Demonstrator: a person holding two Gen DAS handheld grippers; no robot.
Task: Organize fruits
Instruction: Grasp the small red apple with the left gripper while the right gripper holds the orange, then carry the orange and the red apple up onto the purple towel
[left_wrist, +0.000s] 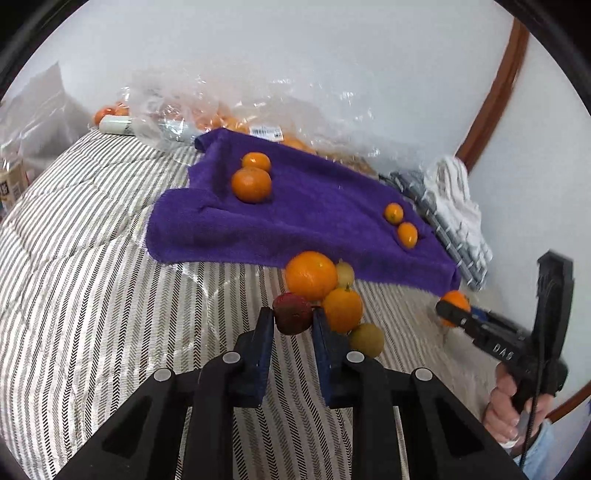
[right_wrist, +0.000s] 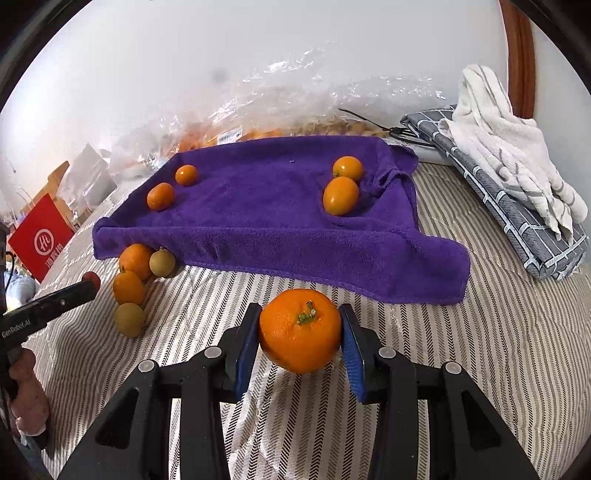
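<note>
Left wrist view: my left hand-held gripper (left_wrist: 293, 317) clamps a small dark-red round fruit (left_wrist: 291, 313); right hand-held gripper (right_wrist: 300, 328) holds a stemmed orange mandarin (right_wrist: 300, 329). Four oranges sit on the purple terry towel (right_wrist: 266, 206); four fruits remain on the striped bed (right_wrist: 480, 350).

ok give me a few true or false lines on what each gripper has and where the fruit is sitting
1. The left gripper is shut on a small dark red fruit. True.
2. The right gripper is empty. False: its jaws clamp a mandarin.
3. Four orange fruits lie on the purple towel. True.
4. The pile of loose fruit sits on the towel. False: it lies on the striped bedcover, at the towel's edge.
</note>
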